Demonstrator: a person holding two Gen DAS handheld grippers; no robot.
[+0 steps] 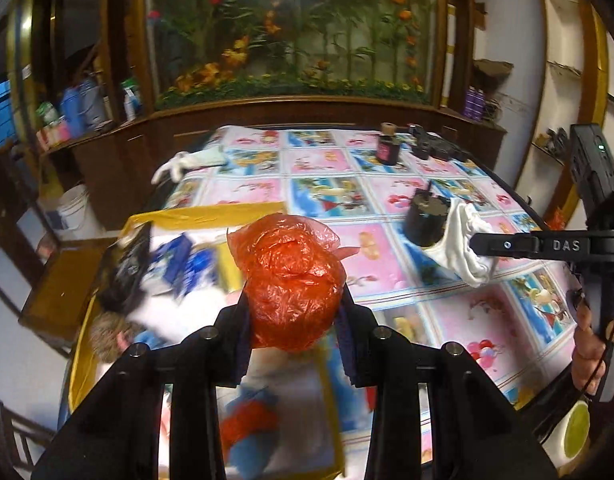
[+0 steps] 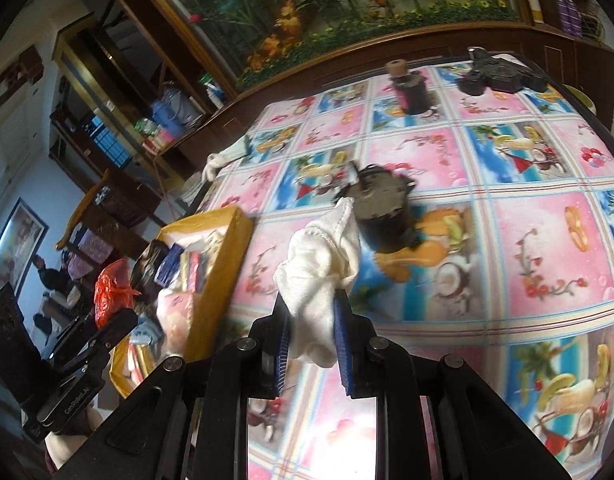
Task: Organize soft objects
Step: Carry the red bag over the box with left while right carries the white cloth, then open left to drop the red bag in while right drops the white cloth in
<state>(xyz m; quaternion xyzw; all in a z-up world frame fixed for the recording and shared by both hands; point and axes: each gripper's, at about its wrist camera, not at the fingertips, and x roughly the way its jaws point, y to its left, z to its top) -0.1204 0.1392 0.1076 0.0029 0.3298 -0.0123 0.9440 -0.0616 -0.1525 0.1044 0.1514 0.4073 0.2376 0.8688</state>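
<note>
My left gripper (image 1: 295,308) is shut on a crumpled red plastic bag (image 1: 291,276) and holds it above the yellow cardboard box (image 1: 211,216) at the table's left edge. The box holds several soft items, blurred, among them a blue-and-white pack (image 1: 187,268) and a dark bag (image 1: 123,272). My right gripper (image 2: 313,320) is shut on a white cloth (image 2: 319,280) and holds it above the table, right of the box (image 2: 223,264). The cloth also shows in the left wrist view (image 1: 463,240), and the red bag in the right wrist view (image 2: 111,288).
A flowered pink-and-blue tablecloth (image 2: 507,240) covers the table. A black cylinder (image 2: 383,216) stands mid-table, a dark bottle with a cork (image 2: 411,88) and black gear (image 2: 499,72) at the far edge. A white glove (image 1: 175,166) lies at the far left corner. A wooden cabinet stands behind.
</note>
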